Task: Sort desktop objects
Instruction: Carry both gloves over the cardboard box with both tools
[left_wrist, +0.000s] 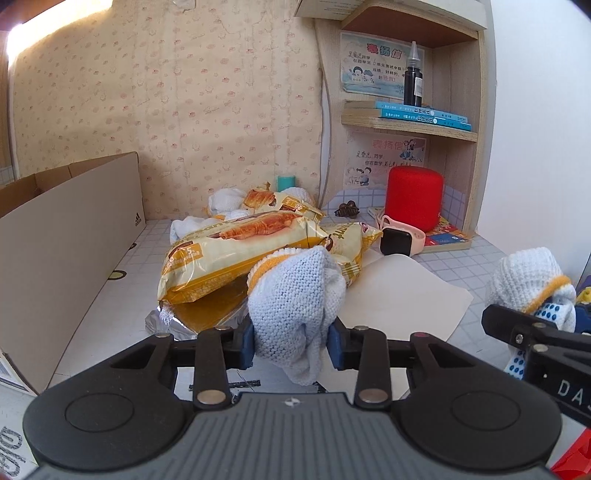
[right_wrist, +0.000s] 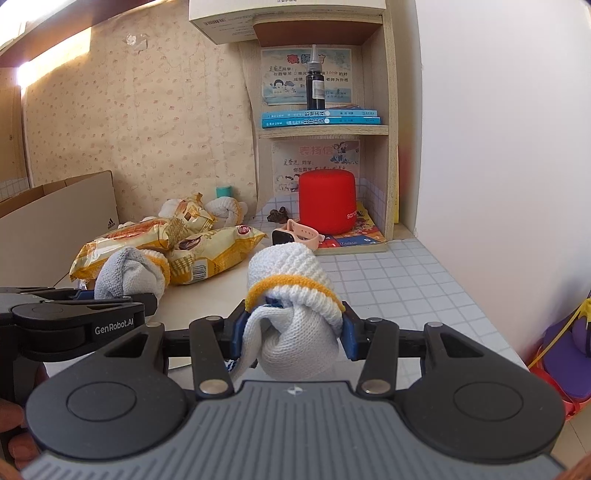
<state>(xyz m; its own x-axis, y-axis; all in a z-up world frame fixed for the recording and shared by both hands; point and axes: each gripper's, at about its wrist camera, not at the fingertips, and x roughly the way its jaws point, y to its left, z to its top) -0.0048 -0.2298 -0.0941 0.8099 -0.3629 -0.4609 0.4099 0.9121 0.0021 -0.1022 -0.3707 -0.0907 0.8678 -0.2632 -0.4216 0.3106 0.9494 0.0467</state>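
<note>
A: What have your two tongs got?

B: Your left gripper (left_wrist: 291, 345) pinches a grey-white knitted glove bundle (left_wrist: 295, 306) with a yellow cuff; the blue pads (left_wrist: 246, 347) press into it on both sides. Your right gripper (right_wrist: 291, 334) is clamped on a second white glove bundle (right_wrist: 295, 295), also yellow-cuffed, with a blue-dotted palm showing in the left view.

A: Where do the bundles sit in the scene?

B: Both are near you, side by side and apart, above the white tiled desk (right_wrist: 388, 288). Yours on the left hangs just in front of the yellow croissant packets (left_wrist: 236, 251), which lie piled at mid-desk on a gold sheet (left_wrist: 214, 310).

A: And around them?

B: A cardboard box (left_wrist: 74, 236) stands along the left. More white gloves (left_wrist: 225, 201) lie behind the packets. At the far right, under the shelf (right_wrist: 325, 130), a red speaker (right_wrist: 327, 201) stands on a book, with a pink-strapped watch (right_wrist: 295, 234) just in front.
</note>
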